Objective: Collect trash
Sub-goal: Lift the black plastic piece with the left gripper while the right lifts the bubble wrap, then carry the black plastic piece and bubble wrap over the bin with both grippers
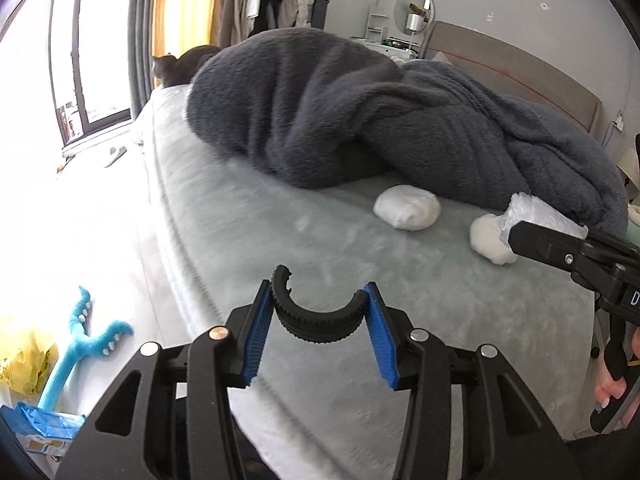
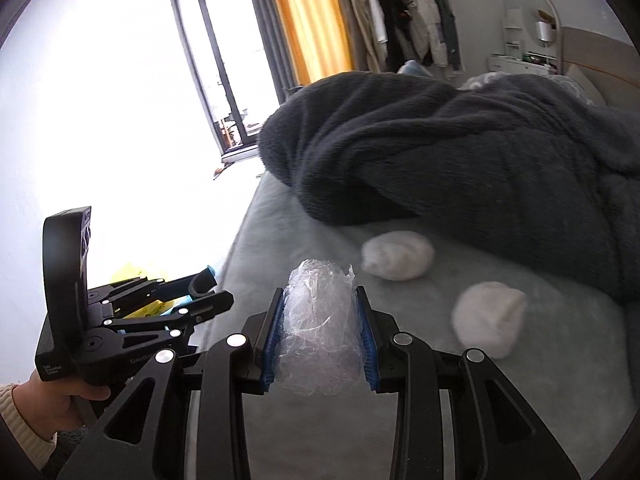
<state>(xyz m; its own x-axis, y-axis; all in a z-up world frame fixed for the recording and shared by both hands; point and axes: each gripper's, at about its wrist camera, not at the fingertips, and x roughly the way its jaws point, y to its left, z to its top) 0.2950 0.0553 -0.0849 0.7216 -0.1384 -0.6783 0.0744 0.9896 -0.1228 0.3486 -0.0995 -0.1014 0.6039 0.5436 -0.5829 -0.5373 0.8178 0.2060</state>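
Observation:
My right gripper [image 2: 320, 328] is shut on a crumpled clear plastic wrap [image 2: 320, 332] and holds it above the grey bed [image 2: 400, 420]; the wrap also shows in the left wrist view [image 1: 536, 216]. Two white crumpled tissue balls lie on the bed by the blanket: one farther [image 2: 398, 255] [image 1: 407, 212], one nearer [image 2: 490, 318] [image 1: 490, 240]. My left gripper [image 1: 320, 332] is shut on a black curved ring piece [image 1: 316, 316] over the bed's front edge. It also shows at the left of the right wrist view [image 2: 200, 292].
A dark grey fleece blanket [image 1: 360, 112] is heaped across the bed behind the tissues. On the floor left of the bed lie a blue toy [image 1: 80, 340], a yellow bag [image 1: 24, 360] and a blue box [image 1: 40, 428]. A window [image 1: 88, 60] is at the left.

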